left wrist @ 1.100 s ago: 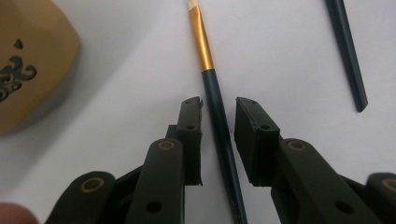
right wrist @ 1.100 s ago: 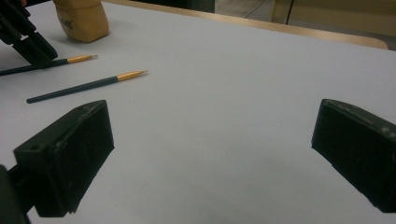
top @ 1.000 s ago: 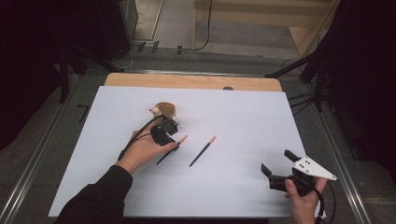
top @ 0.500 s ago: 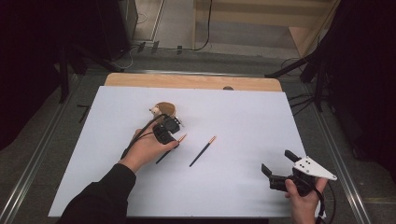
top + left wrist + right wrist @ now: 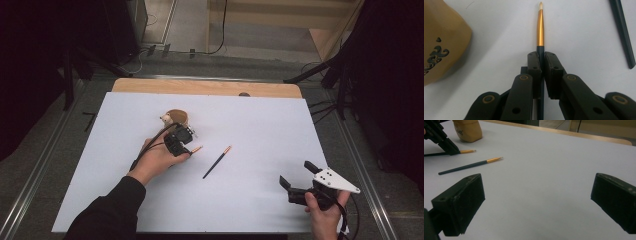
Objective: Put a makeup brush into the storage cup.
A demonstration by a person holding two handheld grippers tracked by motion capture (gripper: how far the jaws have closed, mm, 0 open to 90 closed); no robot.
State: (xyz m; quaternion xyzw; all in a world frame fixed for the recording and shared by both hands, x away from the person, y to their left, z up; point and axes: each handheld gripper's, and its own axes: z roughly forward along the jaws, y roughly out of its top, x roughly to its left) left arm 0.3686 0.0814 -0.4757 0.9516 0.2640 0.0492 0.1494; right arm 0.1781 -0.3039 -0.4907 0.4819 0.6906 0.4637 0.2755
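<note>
At the near edge of the desk [image 5: 260, 210], on the right side in the high view, the right claw [image 5: 299, 181] was held in the person's hand with its jaws standing wide apart and nothing between them. In the right gripper view the two black pads framed only bare white surface, so this claw was waiting and took no part in the work.

Farther in, at the left, the left claw [image 5: 186, 149] lay low over the desk in the person's left hand [image 5: 159, 159]. Its jaws had just been closing, and now they were closed on the first brush [image 5: 540, 30]. In the left gripper view the dark handle ran straight between the two pads, and the golden ferrule and the pale tip stuck out in front of them. The brush seemed to lie on the desk, not lifted yet. I judged that the grasp was now made, so the next move could be a lift, and the thin handle might slip or turn if the hand rose too fast.

Just beside it, toward the middle of the desk, the second brush [image 5: 217, 162] lay free and untouched, apart from both claws.

Behind the left claw stood the brown holder [image 5: 175, 118] with cut ornaments on its wall, near the grasped brush but not touching it. It was probably the place for the brushes.
</note>
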